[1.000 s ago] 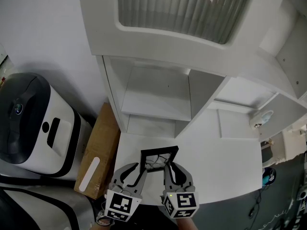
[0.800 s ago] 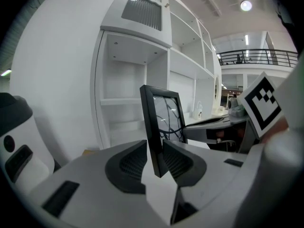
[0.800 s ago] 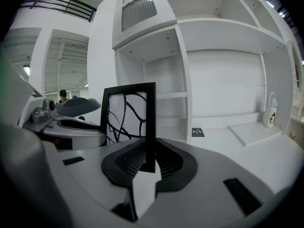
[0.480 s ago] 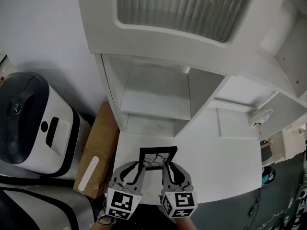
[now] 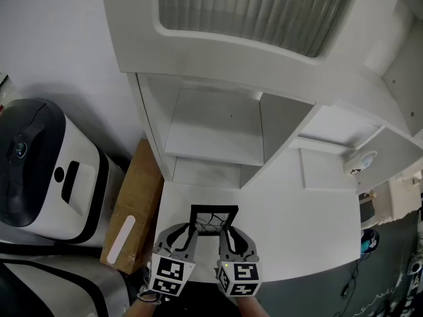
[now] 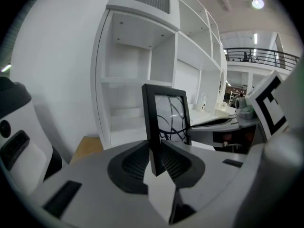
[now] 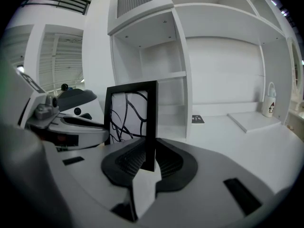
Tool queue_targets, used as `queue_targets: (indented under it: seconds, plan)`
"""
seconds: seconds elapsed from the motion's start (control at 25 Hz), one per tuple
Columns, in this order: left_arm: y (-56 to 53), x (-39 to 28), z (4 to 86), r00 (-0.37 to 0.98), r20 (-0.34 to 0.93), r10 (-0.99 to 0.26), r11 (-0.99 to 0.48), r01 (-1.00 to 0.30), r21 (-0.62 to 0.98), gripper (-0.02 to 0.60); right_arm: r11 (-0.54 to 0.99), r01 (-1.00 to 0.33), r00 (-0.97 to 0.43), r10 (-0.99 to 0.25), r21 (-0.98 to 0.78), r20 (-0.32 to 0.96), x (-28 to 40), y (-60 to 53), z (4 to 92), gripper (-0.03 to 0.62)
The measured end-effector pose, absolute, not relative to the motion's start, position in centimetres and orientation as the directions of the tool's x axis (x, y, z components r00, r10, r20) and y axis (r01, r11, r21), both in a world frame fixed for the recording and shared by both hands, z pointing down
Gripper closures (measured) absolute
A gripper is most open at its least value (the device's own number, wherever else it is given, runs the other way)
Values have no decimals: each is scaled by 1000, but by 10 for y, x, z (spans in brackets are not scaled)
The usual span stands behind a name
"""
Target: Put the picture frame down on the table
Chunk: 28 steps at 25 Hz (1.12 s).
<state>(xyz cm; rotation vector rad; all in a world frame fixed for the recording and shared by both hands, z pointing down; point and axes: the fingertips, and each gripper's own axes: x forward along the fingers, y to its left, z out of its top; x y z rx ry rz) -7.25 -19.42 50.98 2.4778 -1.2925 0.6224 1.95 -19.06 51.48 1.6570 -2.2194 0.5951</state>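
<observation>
While the left gripper (image 5: pixel 190 235) and right gripper (image 5: pixel 228 235), two in all, each pinch a side edge of the single black picture frame (image 5: pixel 213 210), it stands upright over the one white table (image 5: pixel 297 223); whether it touches I cannot tell. The left jaws have just been closing onto it. Frame and grippers sit lower than a second ago.

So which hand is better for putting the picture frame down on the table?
Right. The right gripper clamps the picture frame's edge over the table. The left gripper has only just been closing its jaws on the other edge, so its grip seems less settled.
</observation>
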Motion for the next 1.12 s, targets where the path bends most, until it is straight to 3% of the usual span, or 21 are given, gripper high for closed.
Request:
queue_targets:
  seconds: [0.64,1.12]
  plan:
    - [-199,-79,591,468,650,-598,-524,-842,125,506,262,-954,-295,-722,-148,625,13,-192,589,528]
    - [-210,-85,615,450,706,-547,-492,-855,164,506,297,-945,-311,-681,-138,663,6,-201,612,528]
